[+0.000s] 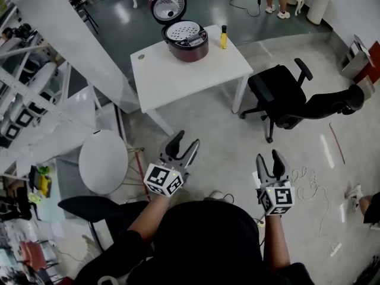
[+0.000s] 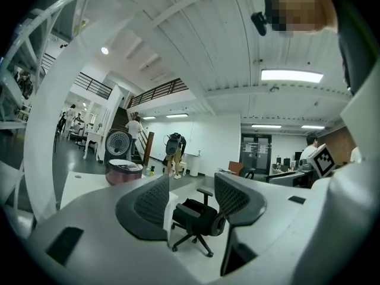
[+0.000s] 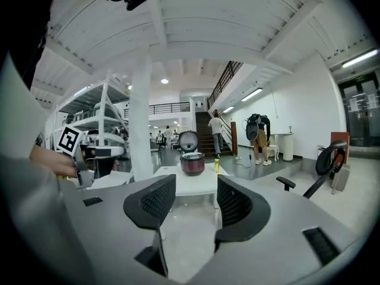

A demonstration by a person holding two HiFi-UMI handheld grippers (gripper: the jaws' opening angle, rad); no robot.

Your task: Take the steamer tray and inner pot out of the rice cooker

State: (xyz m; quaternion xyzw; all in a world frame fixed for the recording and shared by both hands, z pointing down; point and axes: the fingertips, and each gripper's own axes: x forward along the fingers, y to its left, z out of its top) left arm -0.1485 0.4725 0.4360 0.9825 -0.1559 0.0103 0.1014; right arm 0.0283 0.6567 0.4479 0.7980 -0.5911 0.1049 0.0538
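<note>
1. We hold the left gripper and right gripper near us, jaws apart, empty.
2. The rice cooker stands open on the far table, well apart from both.
3. The steamer tray inside looks light, stiff and probably slippery: grip its rim. The inner pot is hidden beneath.

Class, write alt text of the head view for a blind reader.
A person holds the left gripper and right gripper, both open and empty, above the floor, short of a white table bearing an open maroon rice cooker and a yellow bottle. A black office chair stands beside the table.
</note>
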